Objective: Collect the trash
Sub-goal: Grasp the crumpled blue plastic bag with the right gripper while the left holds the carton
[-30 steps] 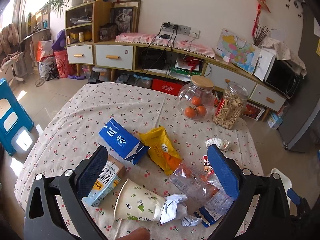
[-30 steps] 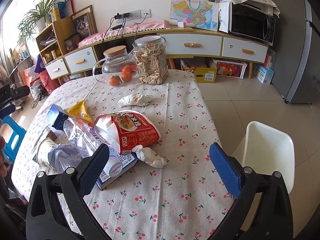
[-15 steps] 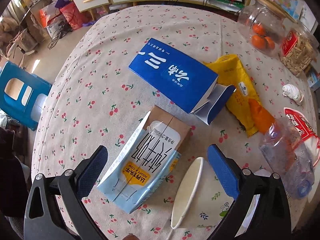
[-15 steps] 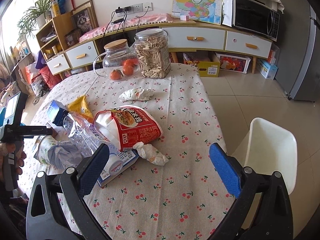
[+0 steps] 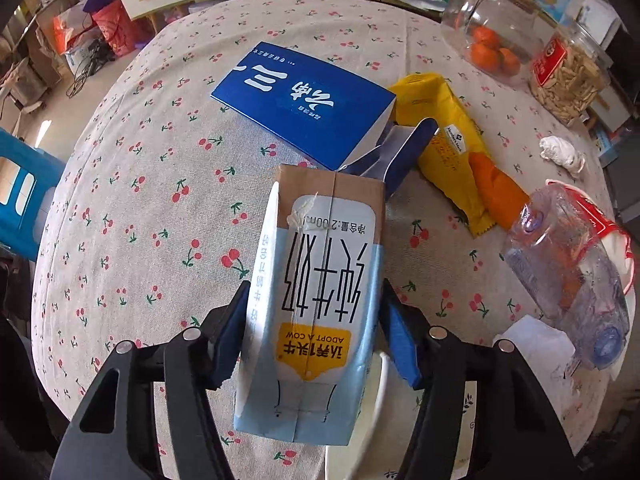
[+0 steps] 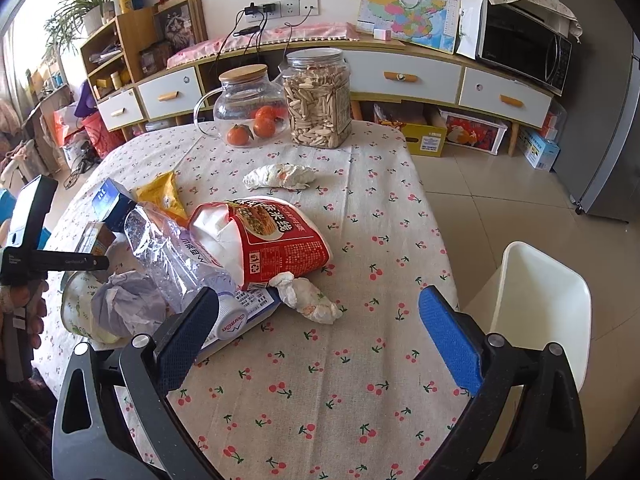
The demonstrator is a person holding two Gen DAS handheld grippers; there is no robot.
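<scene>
1. The left gripper has closed on a milk carton, pads pressing its two long sides near the base. The carton's far end points straight ahead, close to or resting against the blue box; I cannot tell whether the carton has left the table.
2. Squeeze risk: thin card may buckle under the pads, and any leftover milk could leak onto the cloth.
3. Snag risk: the blue box's open flap sits just ahead of the carton, so lifting forward could drag it.
4. The paper cup lies directly under the gripper's right pad; a low swing might roll it off the edge.
5. The right gripper stands wide open and empty, with a bottle just beside its left finger, a crumpled tissue ahead, and the white bin off to its right.
</scene>
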